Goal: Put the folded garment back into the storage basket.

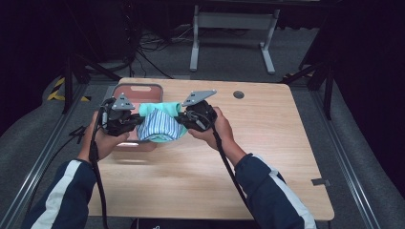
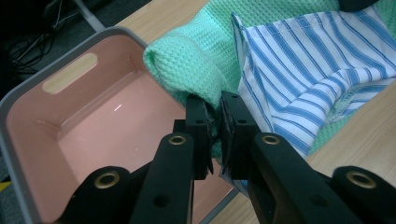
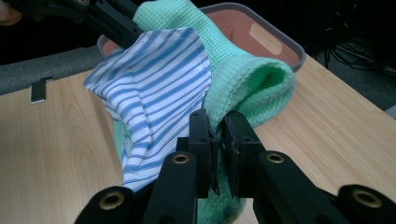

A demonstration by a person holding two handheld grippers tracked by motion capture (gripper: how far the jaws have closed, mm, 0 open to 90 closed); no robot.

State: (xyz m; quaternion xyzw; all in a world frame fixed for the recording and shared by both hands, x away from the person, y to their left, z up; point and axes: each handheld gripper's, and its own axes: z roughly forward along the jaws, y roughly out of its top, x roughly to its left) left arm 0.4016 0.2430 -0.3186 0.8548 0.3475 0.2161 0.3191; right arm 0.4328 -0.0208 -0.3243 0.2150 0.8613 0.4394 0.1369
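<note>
1. The waffle-textured cloth [image 2: 196, 51] is mint green all over.
2. The striped cloth [image 3: 154, 93] is white with blue stripes, some thin and some broad.
3. The bin [image 2: 65, 126] is salmon pink inside, with a grey rim.
4. The table [image 1: 267, 138] is light wood with a visible grain.
5. The left gripper [image 2: 215, 126] and right gripper [image 3: 217, 140] are black with brass-coloured rivets.
6. The person's sleeves [image 1: 272, 195] are dark navy with a white stripe.

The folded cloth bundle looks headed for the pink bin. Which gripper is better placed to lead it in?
Probably the left gripper: it grips the bundle at the edge beside the pink bin, while the right gripper holds the far side.
</note>
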